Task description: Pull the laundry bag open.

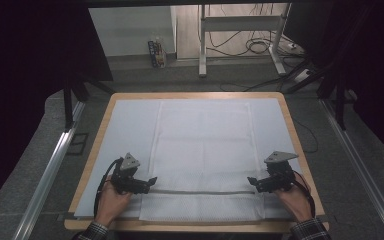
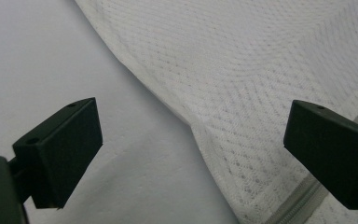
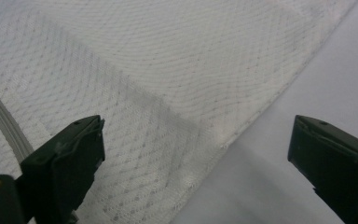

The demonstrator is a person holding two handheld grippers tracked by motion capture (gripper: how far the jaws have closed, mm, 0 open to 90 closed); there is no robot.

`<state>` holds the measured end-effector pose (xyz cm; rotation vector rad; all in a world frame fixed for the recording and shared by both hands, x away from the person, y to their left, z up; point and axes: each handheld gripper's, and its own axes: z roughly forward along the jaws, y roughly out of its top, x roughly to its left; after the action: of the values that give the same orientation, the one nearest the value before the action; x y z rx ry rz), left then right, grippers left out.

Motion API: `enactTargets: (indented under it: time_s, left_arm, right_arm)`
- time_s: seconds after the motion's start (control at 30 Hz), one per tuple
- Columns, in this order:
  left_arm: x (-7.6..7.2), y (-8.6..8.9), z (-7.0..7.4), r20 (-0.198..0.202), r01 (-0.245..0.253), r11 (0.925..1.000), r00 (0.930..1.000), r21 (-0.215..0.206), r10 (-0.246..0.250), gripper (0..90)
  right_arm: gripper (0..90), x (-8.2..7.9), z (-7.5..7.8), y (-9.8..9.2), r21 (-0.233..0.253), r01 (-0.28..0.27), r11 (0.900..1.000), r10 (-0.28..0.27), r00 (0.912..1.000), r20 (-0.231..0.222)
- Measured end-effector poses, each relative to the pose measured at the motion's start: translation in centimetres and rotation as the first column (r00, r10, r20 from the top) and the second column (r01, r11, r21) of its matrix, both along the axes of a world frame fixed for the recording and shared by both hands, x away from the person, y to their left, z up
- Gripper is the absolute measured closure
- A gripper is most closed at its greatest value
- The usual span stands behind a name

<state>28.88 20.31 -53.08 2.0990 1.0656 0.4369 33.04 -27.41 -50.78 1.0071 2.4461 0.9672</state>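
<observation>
A white mesh laundry bag [image 1: 202,145] lies flat along the middle of the table, with a grey zipper [image 1: 200,191] running across its near end. My left gripper [image 1: 151,181] rests at the bag's left edge beside the zipper, its jaws open. In the left gripper view the mesh bag [image 2: 242,79] and its edge pass between the open jaws, zipper [image 2: 303,198] at lower right. My right gripper [image 1: 250,181] sits at the bag's right edge by the zipper, open too. The right gripper view shows the mesh bag [image 3: 168,79] edge between the wide jaws.
A pale sheet [image 1: 125,125] covers the wooden table [image 1: 292,125]. Metal rails [image 1: 50,170] run along both sides. Beyond the far edge are a desk frame [image 1: 240,30], floor cables [image 1: 255,45] and a small carton [image 1: 156,54].
</observation>
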Motion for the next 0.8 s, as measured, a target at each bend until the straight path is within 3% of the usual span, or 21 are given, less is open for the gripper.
enactTargets:
  time_s: [0.27, 0.47, 0.63, 0.8]
  left_arm:
    - [0.0, -0.3, -0.2, 0.001, 0.014, 0.9996, 0.9999, 0.024, -0.014, 3.6]
    - [-0.1, -0.4, -0.2, 0.006, 0.019, 0.9993, 0.9998, 0.032, -0.019, 3.4]
    - [-0.1, -0.4, -0.2, 0.009, 0.018, 0.9991, 0.9998, 0.04, -0.018, 3.5]
    - [-0.4, -0.6, -0.2, 0.01, 0.025, 0.9984, 0.9996, 0.051, -0.026, 3.4]
  right_arm:
    - [0.0, -0.2, 0.1, 0.3, -0.008, 0.001, 1.0, -0.001, 1.0, 0.008]
    - [0.0, -0.3, 0.2, 0.3, -0.008, -0.01, 1.0, 0.01, 0.9999, -0.012]
    - [0.0, -0.6, 0.2, 0.4, -0.031, -0.007, 0.999, 0.007, 0.9999, -0.01]
    - [0.0, -1.1, 0.3, 0.2, 0.0, 0.02, 1.0, -0.02, 0.9997, -0.016]
